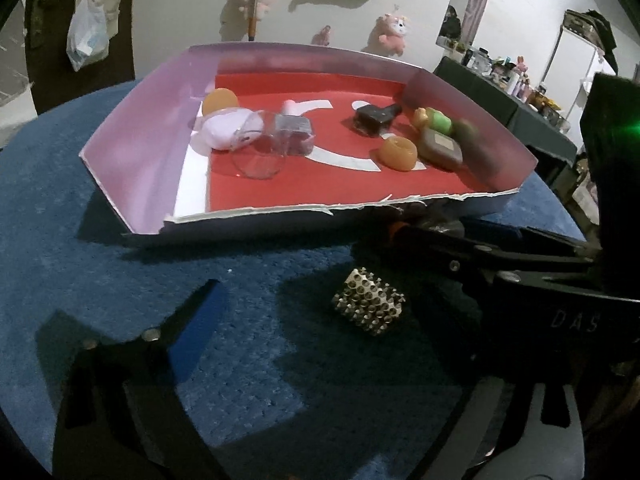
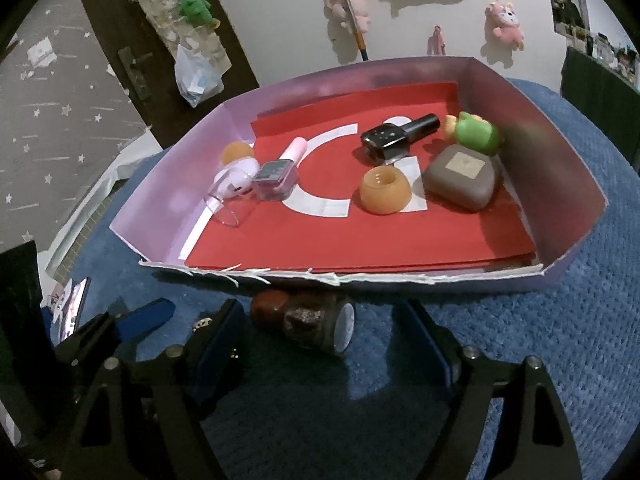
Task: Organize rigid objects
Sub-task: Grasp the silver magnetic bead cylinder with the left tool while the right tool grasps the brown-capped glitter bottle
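**Operator:** Blue-padded jaws of my right gripper [image 2: 320, 344] stand apart around a small brown bottle [image 2: 308, 326] lying on its side on the blue worktop [image 2: 540, 360], just outside the box [image 2: 400, 278].

**Listener:** And the left?

**Operator:** My left gripper [image 1: 320, 320] is apart too, near a studded metal block [image 1: 370, 306]. I judge the bottle rigid, light, slippery; grip its body.

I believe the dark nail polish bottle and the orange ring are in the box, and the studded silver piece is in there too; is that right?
Not quite. The studded silver piece lies outside, on the blue mat in front of the box, as the left wrist view shows. The dark nail polish bottle and the orange ring are indeed in the box.
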The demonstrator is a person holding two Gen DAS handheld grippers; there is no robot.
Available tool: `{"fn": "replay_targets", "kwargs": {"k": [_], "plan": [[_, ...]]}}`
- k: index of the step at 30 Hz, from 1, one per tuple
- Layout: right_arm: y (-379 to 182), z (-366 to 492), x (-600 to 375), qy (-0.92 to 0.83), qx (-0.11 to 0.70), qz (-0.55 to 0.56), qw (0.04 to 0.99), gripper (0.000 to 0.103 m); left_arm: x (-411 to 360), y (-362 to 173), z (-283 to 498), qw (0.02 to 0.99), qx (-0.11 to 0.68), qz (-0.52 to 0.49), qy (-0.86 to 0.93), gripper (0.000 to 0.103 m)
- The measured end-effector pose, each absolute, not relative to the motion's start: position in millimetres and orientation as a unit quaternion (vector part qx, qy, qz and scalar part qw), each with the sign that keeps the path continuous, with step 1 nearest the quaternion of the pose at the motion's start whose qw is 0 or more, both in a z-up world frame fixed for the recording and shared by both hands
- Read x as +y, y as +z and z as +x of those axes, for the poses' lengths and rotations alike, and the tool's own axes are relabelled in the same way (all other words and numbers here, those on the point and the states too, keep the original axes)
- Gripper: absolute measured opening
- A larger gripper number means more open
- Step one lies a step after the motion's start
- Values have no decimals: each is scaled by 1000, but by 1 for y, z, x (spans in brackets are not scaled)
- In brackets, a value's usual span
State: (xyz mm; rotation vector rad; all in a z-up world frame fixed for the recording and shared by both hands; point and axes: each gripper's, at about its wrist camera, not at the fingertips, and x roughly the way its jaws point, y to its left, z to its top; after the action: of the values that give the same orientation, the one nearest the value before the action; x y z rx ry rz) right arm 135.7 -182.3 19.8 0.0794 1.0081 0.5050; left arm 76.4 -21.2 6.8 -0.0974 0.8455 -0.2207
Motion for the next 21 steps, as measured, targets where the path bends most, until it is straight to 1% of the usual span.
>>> {"fn": "replay_targets", "kwargs": {"k": [1, 2, 3, 4, 5, 8, 9, 10, 13, 17, 18, 19, 21], "plan": [[20, 136, -181, 239, 478, 33, 845, 75, -20, 7, 76, 905, 408, -51, -110, 77], [20, 136, -179, 240, 478, 29, 844, 73, -17, 8, 77, 905, 406, -59, -115, 73], [19, 135, -177, 241, 479, 24, 844, 72, -16, 9, 77, 904, 406, -64, -119, 63], [19, 135, -176, 241, 478, 21, 844, 70, -15, 9, 77, 904, 405, -67, -121, 56], [19, 135, -175, 242, 478, 19, 844, 67, -15, 9, 77, 904, 405, -65, -123, 53], [19, 134, -170, 243, 480, 8, 843, 63, -19, 9, 74, 905, 401, -60, -131, 44], [19, 134, -169, 245, 480, 8, 842, 61, -21, 9, 73, 905, 400, -60, -135, 37], [19, 134, -169, 245, 480, 7, 842, 61, -24, 8, 73, 903, 401, -59, -142, 34], [20, 133, -171, 247, 482, 13, 841, 61, -28, 8, 70, 906, 396, -42, -142, 34], [25, 130, -178, 251, 477, 32, 842, 60, -23, 9, 67, 904, 397, -53, -149, 33], [27, 128, -180, 252, 475, 35, 842, 60, -20, 9, 66, 904, 398, -56, -150, 33], [29, 128, -182, 253, 473, 36, 843, 60, -19, 10, 65, 904, 397, -56, -148, 30], [34, 125, -185, 254, 469, 39, 845, 60, -16, 12, 63, 906, 395, -58, -144, 30]]}}
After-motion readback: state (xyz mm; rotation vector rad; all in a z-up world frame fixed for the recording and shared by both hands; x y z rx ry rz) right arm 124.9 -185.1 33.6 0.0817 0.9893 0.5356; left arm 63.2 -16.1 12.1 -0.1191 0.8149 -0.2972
